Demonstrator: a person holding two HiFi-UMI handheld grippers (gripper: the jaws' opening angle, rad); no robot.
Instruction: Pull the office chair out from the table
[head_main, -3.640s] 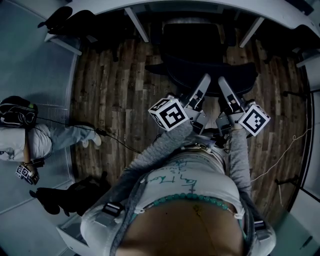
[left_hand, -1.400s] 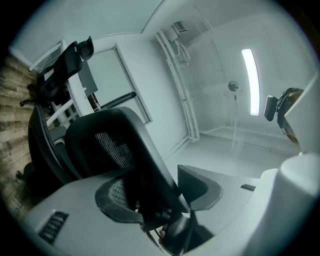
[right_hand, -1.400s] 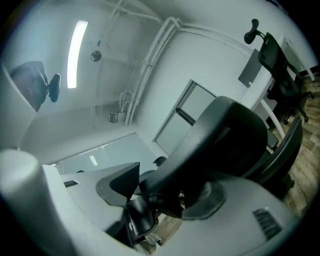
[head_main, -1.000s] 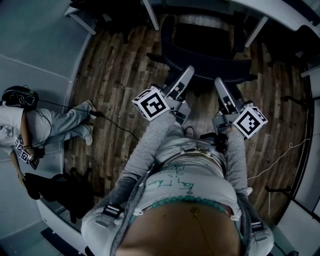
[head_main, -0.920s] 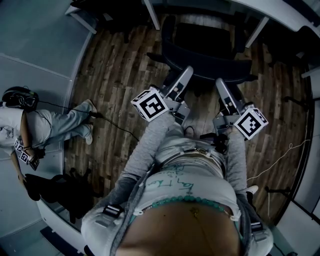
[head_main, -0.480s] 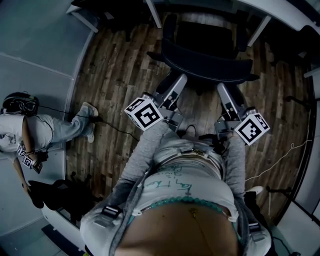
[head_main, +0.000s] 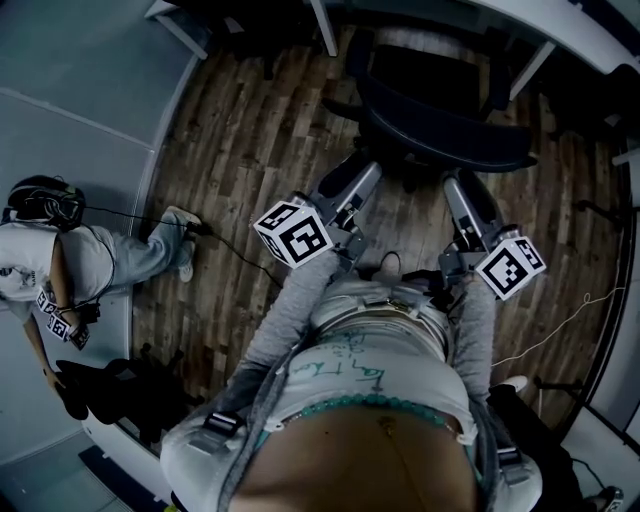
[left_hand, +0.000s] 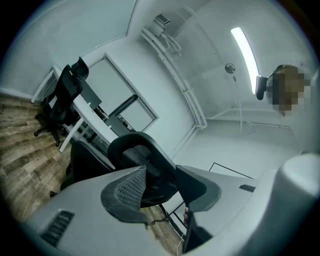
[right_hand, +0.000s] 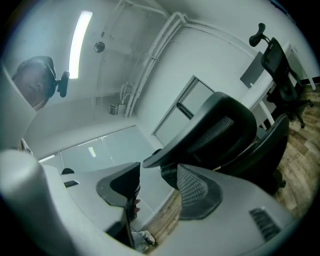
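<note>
Wood floor (head_main: 250, 130), office chair (head_main: 440, 145) before open jaws, left gripper (head_main: 362, 175) closing

Wood planks (head_main: 240, 150) cover the middle of the floor, and a smooth grey surface (head_main: 80, 130) borders them on the left. On that grey strip, at the far left, a person (head_main: 70, 270) in a white top and pale trousers sits low, legs stretched right so the light shoes (head_main: 183, 245) reach the planks. They wear dark headgear (head_main: 45, 200). A thin black cable (head_main: 235, 250) runs from beside the shoes across the planks. Near left lies a dark bag-like heap (head_main: 110, 385). At right, a pale cord (head_main: 550, 325) trails over the planks. Overhead glows a long ceiling light (left_hand: 245, 52), with white pipes (left_hand: 170, 65) beside it.
</note>
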